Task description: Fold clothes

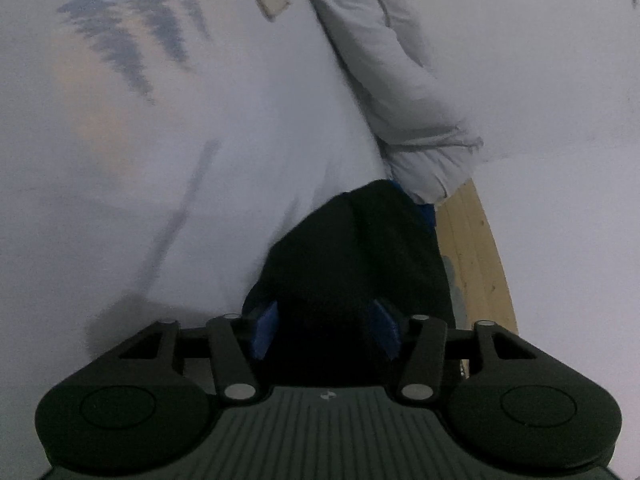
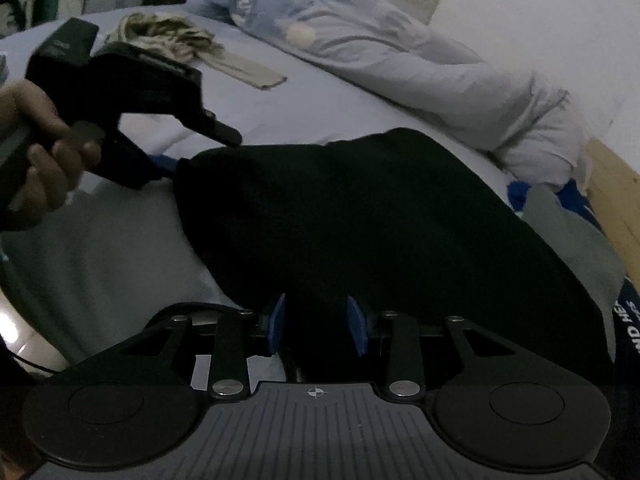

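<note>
Both grippers, left [image 1: 325, 330] and right [image 2: 317, 324], clamp the black garment [image 2: 360, 216] between their pads; mid-fold carry, needs level edges.

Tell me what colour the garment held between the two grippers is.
Black. The garment shows best in the right wrist view, spread across the pale bed sheet.

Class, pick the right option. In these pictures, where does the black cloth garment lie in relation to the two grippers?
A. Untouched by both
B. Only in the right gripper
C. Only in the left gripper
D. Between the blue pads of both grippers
D: the black cloth garment runs between the pads of the left gripper and of the right gripper.
</note>
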Demonstrator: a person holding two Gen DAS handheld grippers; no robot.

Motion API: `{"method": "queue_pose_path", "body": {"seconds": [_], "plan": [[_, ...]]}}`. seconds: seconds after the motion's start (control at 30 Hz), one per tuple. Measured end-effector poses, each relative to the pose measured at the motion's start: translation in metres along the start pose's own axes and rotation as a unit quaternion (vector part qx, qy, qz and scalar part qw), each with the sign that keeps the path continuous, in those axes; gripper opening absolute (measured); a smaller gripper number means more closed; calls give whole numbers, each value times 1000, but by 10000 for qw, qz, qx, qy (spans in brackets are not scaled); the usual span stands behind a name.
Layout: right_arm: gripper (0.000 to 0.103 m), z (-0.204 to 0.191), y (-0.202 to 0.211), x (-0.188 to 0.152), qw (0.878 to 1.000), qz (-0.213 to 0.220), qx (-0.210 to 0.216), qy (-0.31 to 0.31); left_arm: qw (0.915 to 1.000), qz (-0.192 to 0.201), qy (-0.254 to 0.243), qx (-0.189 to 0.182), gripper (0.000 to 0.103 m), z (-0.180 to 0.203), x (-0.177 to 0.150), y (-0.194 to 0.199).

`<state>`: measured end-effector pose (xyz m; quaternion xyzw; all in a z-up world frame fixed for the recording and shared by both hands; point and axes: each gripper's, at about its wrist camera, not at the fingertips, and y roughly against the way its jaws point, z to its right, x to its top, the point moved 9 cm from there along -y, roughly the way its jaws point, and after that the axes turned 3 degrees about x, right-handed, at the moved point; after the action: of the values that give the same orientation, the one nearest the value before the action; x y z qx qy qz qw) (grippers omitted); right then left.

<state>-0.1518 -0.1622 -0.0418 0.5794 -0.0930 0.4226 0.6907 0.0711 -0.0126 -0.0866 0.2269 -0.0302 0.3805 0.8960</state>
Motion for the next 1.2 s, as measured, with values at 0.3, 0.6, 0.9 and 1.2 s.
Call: {"method": "queue_pose_path", "body": {"seconds": [0.3,0.6,0.9,1.2], "plan": [[65,100,29,-22,9935,-28,-837,-771,9996,43,-242,106,18,-1,1,7],[70,268,34,-97,9543,-382,-1815,-2342,9988,90,-403,279,26,1,-1,9],[17,290,24,-105,9567,-296,-1785,-2281,9995,91,-261,163,53,3,-2,3],[8,303,32,-82,9608,-9,-2003,-1916,9991,158,-338,184,57,7,-7,-1]]}}
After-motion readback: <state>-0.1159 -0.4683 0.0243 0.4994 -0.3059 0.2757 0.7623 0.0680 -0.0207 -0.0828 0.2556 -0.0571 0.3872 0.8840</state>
